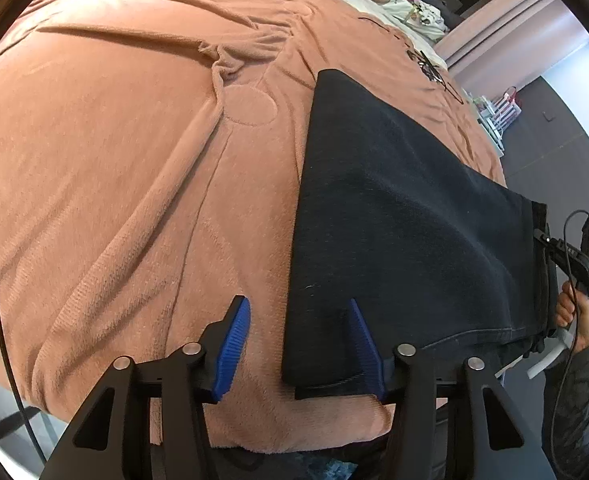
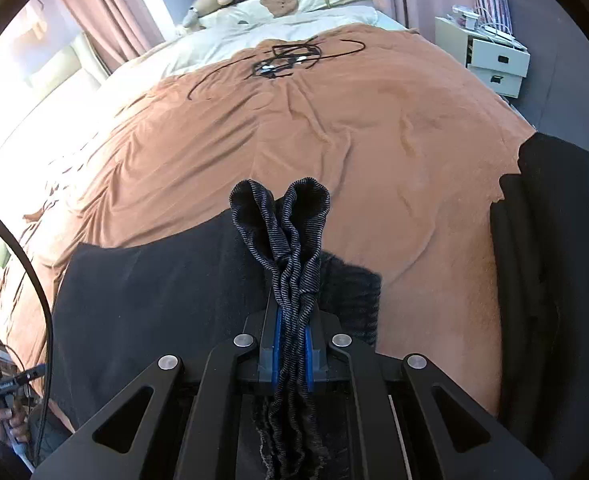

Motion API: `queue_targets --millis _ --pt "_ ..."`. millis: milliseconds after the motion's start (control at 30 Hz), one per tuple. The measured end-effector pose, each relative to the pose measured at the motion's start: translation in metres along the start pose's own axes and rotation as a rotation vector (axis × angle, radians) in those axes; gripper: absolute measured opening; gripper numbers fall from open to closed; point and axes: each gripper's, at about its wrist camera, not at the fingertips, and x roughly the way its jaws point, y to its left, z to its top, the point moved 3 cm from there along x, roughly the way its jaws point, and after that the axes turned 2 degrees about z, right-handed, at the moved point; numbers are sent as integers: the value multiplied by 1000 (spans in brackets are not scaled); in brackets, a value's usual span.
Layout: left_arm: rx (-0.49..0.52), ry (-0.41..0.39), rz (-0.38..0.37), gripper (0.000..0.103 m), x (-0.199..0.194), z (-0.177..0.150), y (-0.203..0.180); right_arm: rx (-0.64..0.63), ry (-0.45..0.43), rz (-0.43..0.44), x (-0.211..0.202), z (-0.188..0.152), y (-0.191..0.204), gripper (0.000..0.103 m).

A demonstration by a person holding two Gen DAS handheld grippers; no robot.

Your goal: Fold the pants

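Left hand-held gripper [image 1: 298,344], bottom centre of left view: jaws spread wide, released, one blue finger [image 1: 233,346] on the blanket, the other at the near corner of the pants [image 1: 406,216]. Right hand-held gripper [image 2: 293,344], bottom centre of right view: clenched on a bunched ribbed edge of the pants [image 2: 142,300], fabric loops sticking up above the fingers. Pants lie flat on the orange blanket [image 1: 114,168] near the bed's front edge, right of centre in left view, straight left edge running up-frame. Wide bare blanket beyond and left. Dark clothes pile [image 2: 554,272] at right edge. Black cable tangle [image 2: 286,60] upper centre, white nightstand [image 2: 490,60] upper right.
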Motion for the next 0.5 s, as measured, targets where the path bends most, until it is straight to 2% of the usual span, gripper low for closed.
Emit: queue_targets --millis 100,200,267,333,400,500 --pt "-4 2 0 53 0 0 0 6 67 -20 24 5 2 6" --pt "13 2 3 53 -4 -3 -2 52 101 -26 34 4 -6 15" --pt "27 4 8 53 -5 -4 -4 71 92 -10 28 2 -9 22" --pt "40 6 16 53 -7 -5 -5 85 87 9 18 -8 -10 39" --pt "46 -2 21 53 -11 -4 -5 98 71 11 7 -16 -12 45" --pt "57 -19 21 53 -21 -4 -7 125 54 40 -23 -36 -10 45"
